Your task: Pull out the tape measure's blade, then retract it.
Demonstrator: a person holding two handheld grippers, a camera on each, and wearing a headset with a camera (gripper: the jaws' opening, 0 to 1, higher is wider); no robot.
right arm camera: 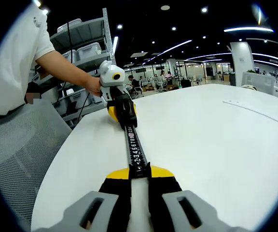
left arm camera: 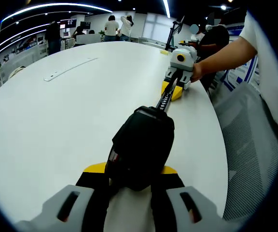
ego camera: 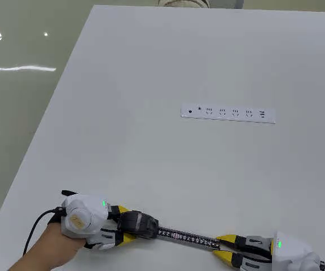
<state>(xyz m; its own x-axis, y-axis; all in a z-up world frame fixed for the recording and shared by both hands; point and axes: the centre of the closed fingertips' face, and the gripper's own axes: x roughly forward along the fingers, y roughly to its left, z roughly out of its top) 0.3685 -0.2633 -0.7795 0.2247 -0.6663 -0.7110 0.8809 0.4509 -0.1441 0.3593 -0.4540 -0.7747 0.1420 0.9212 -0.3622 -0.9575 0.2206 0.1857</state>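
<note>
Left gripper clamped on one tape measure, right gripper clamped on its blade

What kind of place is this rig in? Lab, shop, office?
Most likely an open-plan office, not a workshop: a large white meeting table with a power strip on it, a mesh office chair beside it, and desk rows under ceiling strip lights behind.

One white table, one black tape measure, one long white power strip, one yellow-jawed left gripper, one right gripper
</note>
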